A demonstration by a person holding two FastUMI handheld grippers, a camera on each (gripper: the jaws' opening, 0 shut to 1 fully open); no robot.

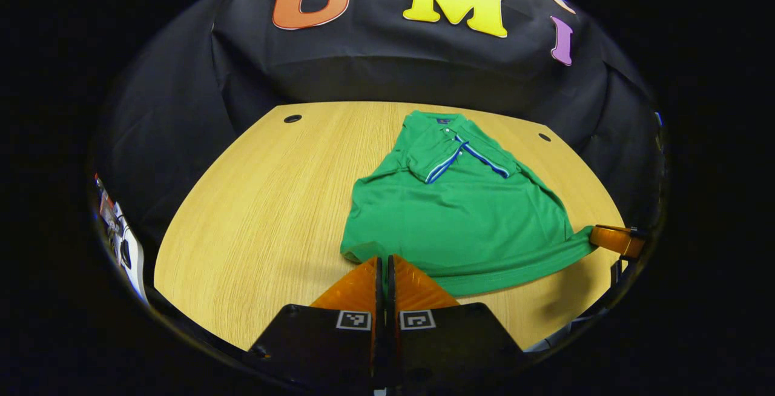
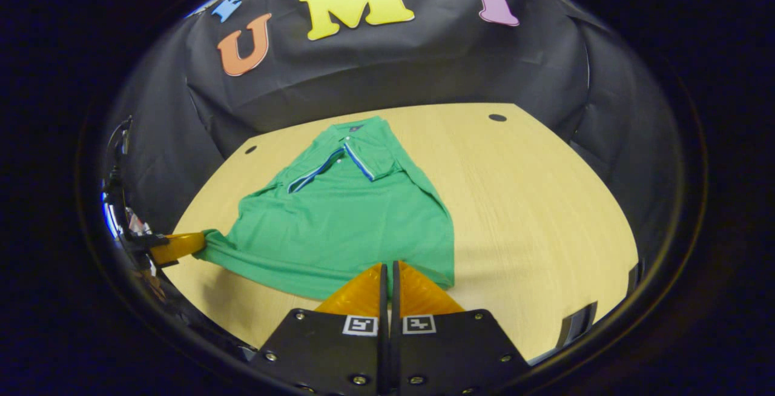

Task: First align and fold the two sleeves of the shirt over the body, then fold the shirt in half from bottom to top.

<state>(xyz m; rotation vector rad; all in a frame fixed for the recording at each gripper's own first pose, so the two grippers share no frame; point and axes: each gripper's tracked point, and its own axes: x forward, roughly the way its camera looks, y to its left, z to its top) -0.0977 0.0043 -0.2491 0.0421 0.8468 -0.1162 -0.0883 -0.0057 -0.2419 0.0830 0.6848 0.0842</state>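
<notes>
Left gripper view
- Shirt [image 1: 457,220]: green polo, flat on worktop [image 1: 254,202], right of centre; collar at far end, hem nearest the camera.
- Sleeves [image 1: 451,157]: both folded in over the chest, striped cuffs meeting in a V below the collar. Sleeve step reads as done.
- Left gripper [image 1: 385,263]: jaws together, tips at the hem's near-left corner; cloth looks pinched betw. them, though the contact itself sits right at the tips.
- Other gripper [image 1: 614,240]: at far right edge, hem corner drawn out to a point into it.

Right gripper view
- Shirt [image 2: 345,220]: same lie, left of centre, collar away.
- Right gripper [image 2: 390,269]: jaws together on the near-right hem corner; green edge runs straight into the tips.
- Other gripper [image 2: 178,246]: at far left, hem corner drawn out to a point into it.
- Worktop [image 2: 545,214]: bare wood to the right of the shirt.

Step in hand (judged): start of bottom-to-top fold; both hem corners gripped, hem not yet raised.
Next move calls for: lifting both corners together, level, carrying them fwd to the collar w/o dragging the body or disturbing the sleeves; corners set on the shoulders, then release.
</notes>
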